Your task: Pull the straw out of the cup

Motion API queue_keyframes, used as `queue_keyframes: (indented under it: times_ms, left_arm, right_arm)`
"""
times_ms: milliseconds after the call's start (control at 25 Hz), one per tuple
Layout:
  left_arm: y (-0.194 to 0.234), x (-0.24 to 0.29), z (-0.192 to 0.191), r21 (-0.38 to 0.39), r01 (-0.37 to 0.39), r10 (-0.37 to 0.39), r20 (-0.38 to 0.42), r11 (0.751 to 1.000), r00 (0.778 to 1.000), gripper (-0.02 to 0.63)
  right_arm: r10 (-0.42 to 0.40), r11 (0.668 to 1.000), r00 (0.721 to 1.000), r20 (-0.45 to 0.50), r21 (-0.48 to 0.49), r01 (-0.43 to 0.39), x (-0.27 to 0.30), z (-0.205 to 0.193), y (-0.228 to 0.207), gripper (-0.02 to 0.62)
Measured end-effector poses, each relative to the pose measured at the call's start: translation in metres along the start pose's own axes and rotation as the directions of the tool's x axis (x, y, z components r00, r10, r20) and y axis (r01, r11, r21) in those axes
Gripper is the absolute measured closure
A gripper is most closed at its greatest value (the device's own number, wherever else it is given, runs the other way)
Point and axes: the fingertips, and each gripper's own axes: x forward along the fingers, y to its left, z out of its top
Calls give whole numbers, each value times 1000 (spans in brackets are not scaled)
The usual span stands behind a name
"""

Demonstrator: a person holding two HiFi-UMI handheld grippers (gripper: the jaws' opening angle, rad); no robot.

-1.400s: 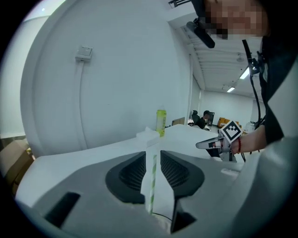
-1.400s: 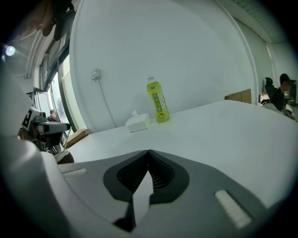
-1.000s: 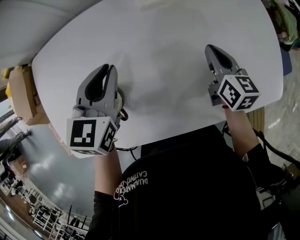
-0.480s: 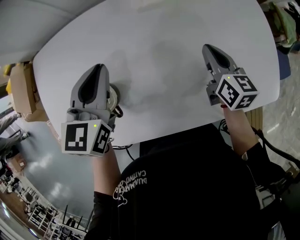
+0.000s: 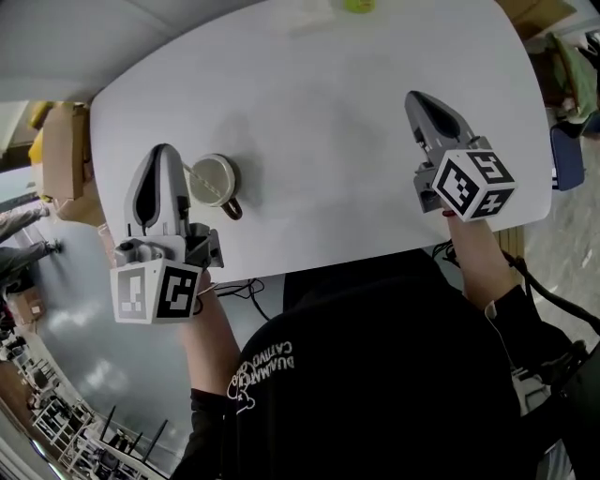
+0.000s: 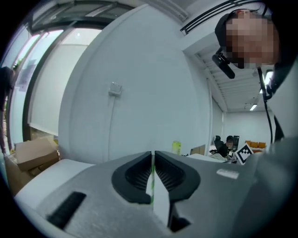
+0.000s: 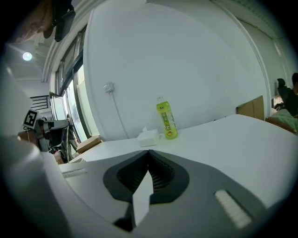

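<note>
A round cup [image 5: 213, 178] with a dark handle stands on the white table [image 5: 328, 131], near its left front edge. My left gripper [image 5: 161, 153] hangs just left of the cup, raised off the table. In the left gripper view the left gripper [image 6: 152, 153] is shut on a thin white-and-green straw [image 6: 150, 182] that stands upright between the ribbed pads. The straw's lower end is hidden, so I cannot tell whether it is still in the cup. My right gripper [image 5: 419, 97] hovers over the table's right side, and the right gripper [image 7: 148, 153] is shut with nothing in it.
A yellow-green bottle [image 7: 165, 119] and a white tissue box [image 7: 148, 137] stand at the table's far edge; the bottle [image 5: 357, 5] barely shows in the head view. Cardboard boxes [image 5: 58, 155] sit left of the table. A white wall [image 6: 139, 83] rises behind.
The left gripper's jaws closed, then it rose and drew left off the cup, which now shows uncovered. The right gripper stayed shut and hardly shifted.
</note>
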Motion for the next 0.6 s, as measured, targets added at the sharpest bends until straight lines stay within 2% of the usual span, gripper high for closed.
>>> queue_keyframes:
  times_ms: [200,320,480,600]
  left_arm:
    - [-9,-39,34,-11,-87,88,112,996,990,580]
    - [-21,-67,47,-51,-116,123,189,992,974,581]
    - [-35,-113,64,-78,-153,169,293,985,941,581]
    - [-41,-153,78,-95,-195,217,372,976,902,581]
  right_arm:
    - [70,997,997,20,-18,-70,-17,19,20,590]
    - [136,990,990,39,-41,-135,-25,34,34,591]
    - [241,970,969,45,-55,-238,-36,42,63,591]
    - [349,936,936,44,-68,-346,-45,50,99,591]
